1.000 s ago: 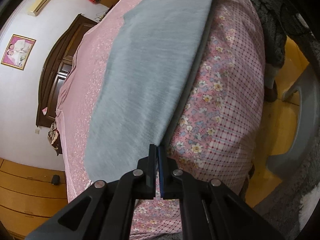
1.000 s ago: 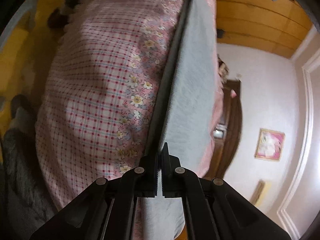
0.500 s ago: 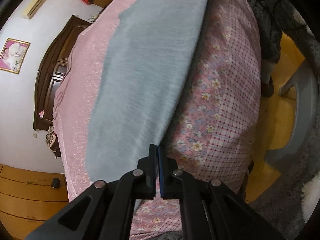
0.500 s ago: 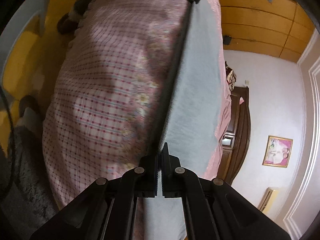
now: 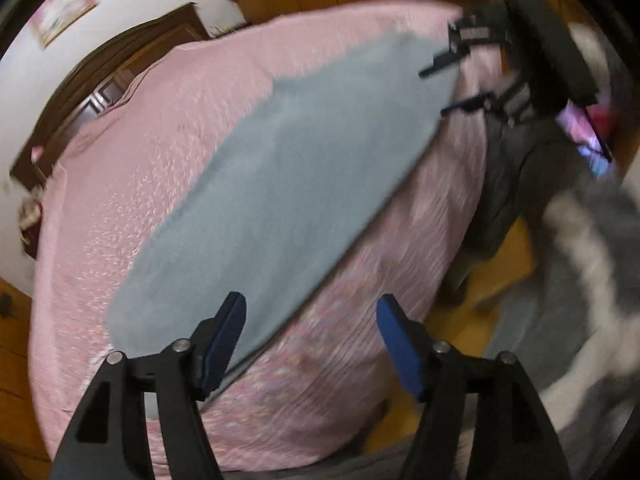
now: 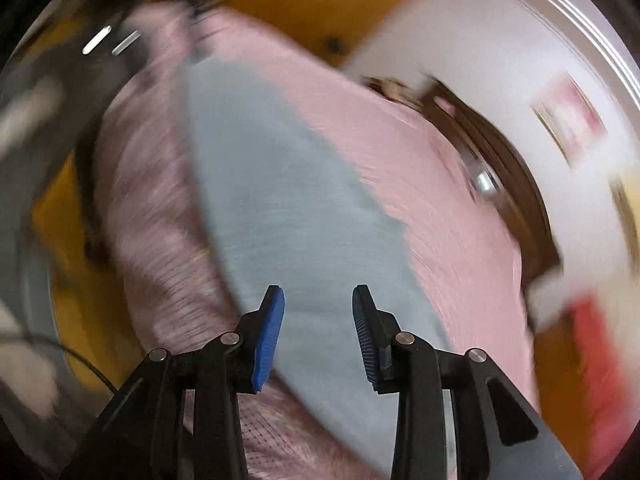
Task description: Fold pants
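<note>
The grey-blue pants (image 5: 288, 184) lie flat in a long strip on the pink bed (image 5: 132, 184), along its near edge. My left gripper (image 5: 310, 322) is open and empty just above one end of the pants. My right gripper (image 6: 318, 320) is open and empty above the other end of the pants (image 6: 288, 216). The right gripper also shows in the left wrist view (image 5: 452, 84), open at the far end of the strip. Both views are motion-blurred.
The bed's side hangs in a pink checked floral sheet (image 5: 348, 364). A dark wooden headboard (image 5: 100, 92) and white wall with a framed picture (image 6: 568, 120) stand behind. Yellow floor (image 5: 496, 268), a grey chair and a person's dark legs (image 5: 516, 184) are beside the bed.
Both grippers were shut on the pants' edge and have opened and let go. The pants now lie flat on the bed. Both cameras have swung quickly.
</note>
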Available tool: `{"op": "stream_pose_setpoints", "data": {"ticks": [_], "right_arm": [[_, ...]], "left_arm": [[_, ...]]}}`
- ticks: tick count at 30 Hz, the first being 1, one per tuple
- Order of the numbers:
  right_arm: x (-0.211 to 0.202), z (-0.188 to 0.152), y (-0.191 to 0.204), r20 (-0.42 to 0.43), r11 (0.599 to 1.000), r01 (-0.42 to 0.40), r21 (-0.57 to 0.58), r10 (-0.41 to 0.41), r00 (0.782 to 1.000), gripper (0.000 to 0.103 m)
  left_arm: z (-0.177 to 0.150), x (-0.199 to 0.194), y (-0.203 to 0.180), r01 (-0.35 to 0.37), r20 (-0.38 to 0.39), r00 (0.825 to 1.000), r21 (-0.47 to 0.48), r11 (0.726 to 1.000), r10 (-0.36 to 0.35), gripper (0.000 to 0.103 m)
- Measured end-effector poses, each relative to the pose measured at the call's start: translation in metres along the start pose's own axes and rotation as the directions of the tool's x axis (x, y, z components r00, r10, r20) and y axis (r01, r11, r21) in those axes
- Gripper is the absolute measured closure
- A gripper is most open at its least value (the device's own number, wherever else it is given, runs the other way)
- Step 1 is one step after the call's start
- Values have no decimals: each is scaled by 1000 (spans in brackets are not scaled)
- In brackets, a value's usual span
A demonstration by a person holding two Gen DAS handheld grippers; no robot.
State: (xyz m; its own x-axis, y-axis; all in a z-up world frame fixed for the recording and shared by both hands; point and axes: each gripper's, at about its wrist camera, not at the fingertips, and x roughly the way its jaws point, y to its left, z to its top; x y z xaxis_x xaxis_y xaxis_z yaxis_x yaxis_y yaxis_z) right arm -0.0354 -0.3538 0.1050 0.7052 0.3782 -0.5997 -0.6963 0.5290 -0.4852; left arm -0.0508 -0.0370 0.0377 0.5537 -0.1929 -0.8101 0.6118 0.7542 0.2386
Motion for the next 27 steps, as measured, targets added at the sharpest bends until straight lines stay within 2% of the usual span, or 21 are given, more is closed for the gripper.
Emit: {"op": "stream_pose_setpoints", "data": {"ticks": [2, 3, 4, 7, 8, 10, 12, 13, 14, 16, 18, 21, 23, 25, 27], "right_arm": [[-8, -12, -39, -7, 974, -14, 226, 16, 1000, 67], [-12, -21, -56, -1, 942, -27, 334, 29, 1000, 67], [-14, -36, -75, 9, 888, -59, 456, 62, 998, 64], [-21, -93, -119, 79, 647, -136, 751, 116, 990, 64], [-21, -106, -125, 91, 594, -143, 792, 118, 989, 64], [-20, -148, -138, 127, 415, -172, 894, 134, 983, 64], [-20, -181, -145, 165, 273, -197, 941, 136, 977, 64], [-19, -199, -145, 186, 188, -208, 960, 131, 974, 64], [-20, -208, -150, 197, 141, -215, 966, 129, 972, 64], [-19, -221, -152, 209, 83, -220, 972, 120, 971, 64], [-13, -224, -149, 215, 64, -224, 972, 121, 969, 64], [1, -226, -149, 246, 37, -253, 967, 137, 960, 64], [13, -216, -153, 248, 42, -257, 965, 157, 956, 64], [25, -205, -155, 178, 68, -193, 979, 186, 966, 64], [37, -199, -157, 121, 85, -139, 987, 191, 974, 72]], "left_arm": [[11, -2, 6, 13, 37, 999, -48, 999, -11, 29], [18, -1, 11, 10, 64, 998, -74, 997, -5, 28], [22, 0, 13, 3, 77, 997, -90, 996, 4, 27], [42, 19, 25, -11, 112, 993, -186, 982, 32, 26], [44, 25, 32, -8, 117, 993, -214, 977, 33, 26], [48, 45, 41, 1, 133, 990, -293, 956, 40, 25], [49, 68, 46, -14, 125, 990, -335, 942, 59, 25], [48, 77, 48, -30, 118, 990, -353, 935, 76, 25], [46, 88, 50, -51, 103, 990, -381, 923, 97, 25], [38, 107, 56, -45, 93, 991, -430, 902, 94, 24], [28, 111, 55, -28, 150, 983, -457, 889, 109, 20], [21, 111, 53, -30, 192, 973, -457, 889, 131, 18], [18, 112, 53, -36, 205, 968, -455, 890, 144, 18], [15, 114, 52, -33, 212, 966, -454, 891, 144, 17], [10, 113, 50, -27, 218, 966, -452, 892, 139, 17]]}}
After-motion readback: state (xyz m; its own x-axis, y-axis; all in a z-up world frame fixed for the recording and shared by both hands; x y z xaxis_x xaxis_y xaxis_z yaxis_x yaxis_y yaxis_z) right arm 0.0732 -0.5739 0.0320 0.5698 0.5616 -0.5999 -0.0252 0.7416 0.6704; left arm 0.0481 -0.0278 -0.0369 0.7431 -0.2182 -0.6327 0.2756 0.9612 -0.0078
